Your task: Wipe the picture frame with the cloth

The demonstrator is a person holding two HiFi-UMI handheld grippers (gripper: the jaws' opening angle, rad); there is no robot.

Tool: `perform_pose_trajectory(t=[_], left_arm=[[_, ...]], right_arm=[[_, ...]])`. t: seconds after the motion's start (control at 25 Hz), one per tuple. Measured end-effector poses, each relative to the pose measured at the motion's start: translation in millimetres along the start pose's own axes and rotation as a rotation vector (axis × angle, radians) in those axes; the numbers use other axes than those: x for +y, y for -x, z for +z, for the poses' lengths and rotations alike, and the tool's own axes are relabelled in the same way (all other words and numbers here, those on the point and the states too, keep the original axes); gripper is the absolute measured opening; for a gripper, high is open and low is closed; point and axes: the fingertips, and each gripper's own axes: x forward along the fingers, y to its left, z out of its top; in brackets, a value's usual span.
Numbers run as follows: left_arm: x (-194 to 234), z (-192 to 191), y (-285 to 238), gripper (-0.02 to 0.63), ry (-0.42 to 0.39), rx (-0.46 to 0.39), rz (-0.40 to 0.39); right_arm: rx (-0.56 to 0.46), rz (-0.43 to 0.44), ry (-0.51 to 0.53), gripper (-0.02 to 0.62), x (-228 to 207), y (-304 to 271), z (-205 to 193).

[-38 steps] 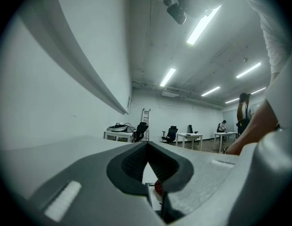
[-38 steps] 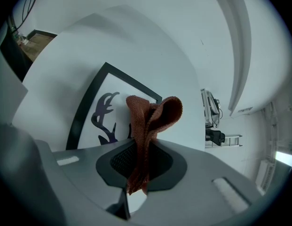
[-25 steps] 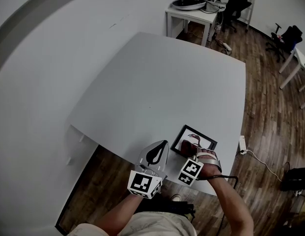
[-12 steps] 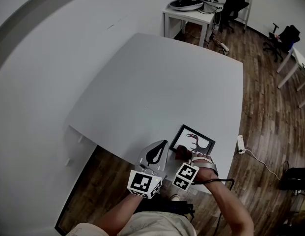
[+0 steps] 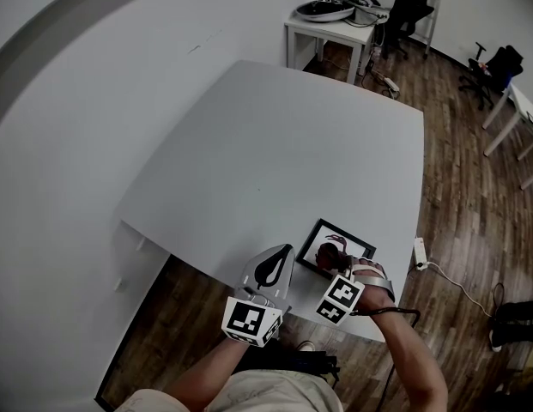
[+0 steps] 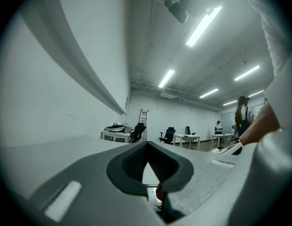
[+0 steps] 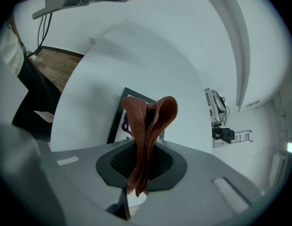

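A black picture frame lies flat near the front right corner of the white table. My right gripper is shut on a folded rust-brown cloth, and the cloth rests over the frame's near left part. In the right gripper view the frame shows behind the cloth. My left gripper hovers at the table's front edge, just left of the frame, with its jaws together and nothing between them. In the left gripper view a bit of the cloth shows low down beyond my left gripper.
A small white desk with gear on it stands beyond the table's far end. Office chairs and another desk are at the far right on the wooden floor. A power strip with a cable lies by the table's right edge.
My right gripper with the cloth slid back toward the table's front edge, then forward again over the frame's left part. The left gripper stayed put.
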Motion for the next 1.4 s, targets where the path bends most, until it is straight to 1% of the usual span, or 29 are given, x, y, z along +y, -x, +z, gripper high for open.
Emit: perform_pose_trajectory(t=[0.12, 0.24, 0.36, 0.44, 0.64, 0.76, 1.16, 1.4], left_arm=[[1, -1, 1, 0.002, -0.001, 0.002, 0.000], [2, -2, 3, 0.002, 0.000, 0.008, 0.005], [3, -5, 4, 0.002, 0.003, 0.015, 0.012], [3, -7, 5, 0.002, 0.004, 0.019, 0.014], [4, -12, 8, 0.002, -0.003, 0.027, 0.013], [9, -12, 10, 0.001, -0.002, 0.033, 0.018], [4, -10, 4, 0.001, -0.005, 0.032, 0.012], [5, -9, 2, 0.002, -0.007, 0.030, 0.009]], right_arm=[[0.016, -0.051, -0.030, 0.060, -25, -5, -13], [0.058, -0.086, -0.036, 0.060, -46, -16, -31], [0.082, -0.117, -0.050, 0.060, -59, -30, -45], [0.091, -0.122, -0.065, 0.060, -61, -41, -52], [0.109, -0.102, -0.102, 0.060, -49, -62, -58], [0.114, -0.098, -0.094, 0.060, -40, -67, -57], [0.111, -0.073, -0.084, 0.060, -37, -64, -55], [0.091, -0.026, -0.069, 0.060, -14, -51, -47]])
